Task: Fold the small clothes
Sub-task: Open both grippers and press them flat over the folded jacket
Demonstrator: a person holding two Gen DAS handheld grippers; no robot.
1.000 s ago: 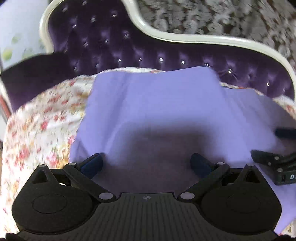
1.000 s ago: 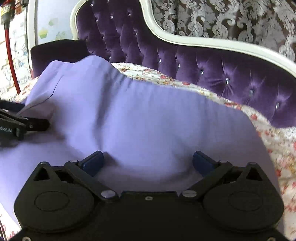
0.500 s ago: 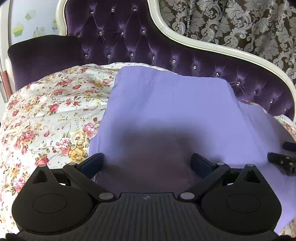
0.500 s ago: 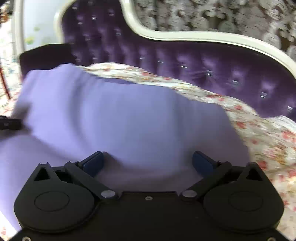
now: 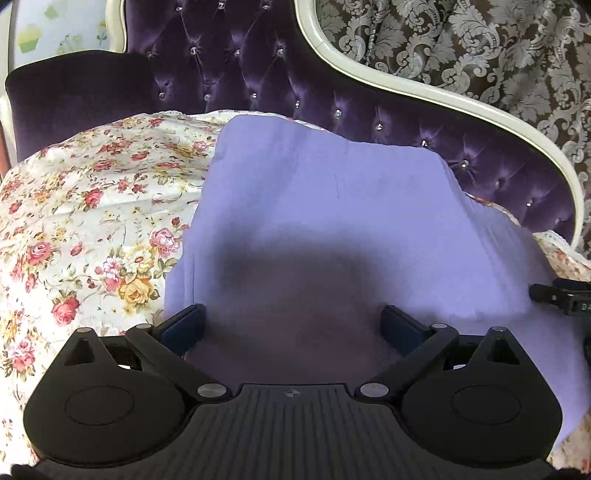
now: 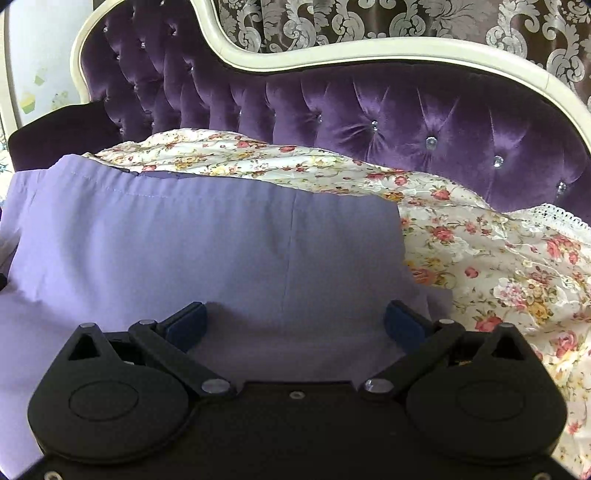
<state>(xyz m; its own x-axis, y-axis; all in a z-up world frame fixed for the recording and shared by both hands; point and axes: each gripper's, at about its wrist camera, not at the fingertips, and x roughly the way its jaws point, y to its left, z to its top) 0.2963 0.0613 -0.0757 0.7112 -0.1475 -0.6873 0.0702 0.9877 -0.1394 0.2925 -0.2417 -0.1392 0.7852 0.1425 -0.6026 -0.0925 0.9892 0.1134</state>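
A lilac garment (image 5: pixel 332 221) lies spread on a floral sheet (image 5: pixel 92 221) that covers the seat of a purple tufted sofa (image 5: pixel 258 66); its far edge comes close to the sofa's back, with a strip of the sheet showing beyond it in the right wrist view, and its near part runs under both cameras; toward the sofa's left end the sheet lies bare, and toward the right end it shows again past the cloth's side edge, with a lace trim near the backrest; a stitched hem runs along the garment's far edge in the right wrist view, and a faint vertical seam or crease runs down its middle; the left gripper (image 5: pixel 295 325) hangs over the near part of the cloth with its blue-padded fingers (image 5: pixel 183 325) spread wide, nothing between them but the shadowed fabric below, and whether the pads touch the cloth I cannot tell; the right gripper (image 6: pixel 295 323) sits likewise over the lilac cloth (image 6: pixel 221 251), fingers (image 6: pixel 402 323) wide apart and gripping nothing; its black tip also shows at the right edge of the left wrist view, just over the garment's right side; behind the sofa's cream frame (image 6: pixel 332 55) hangs a damask curtain (image 6: pixel 369 22).
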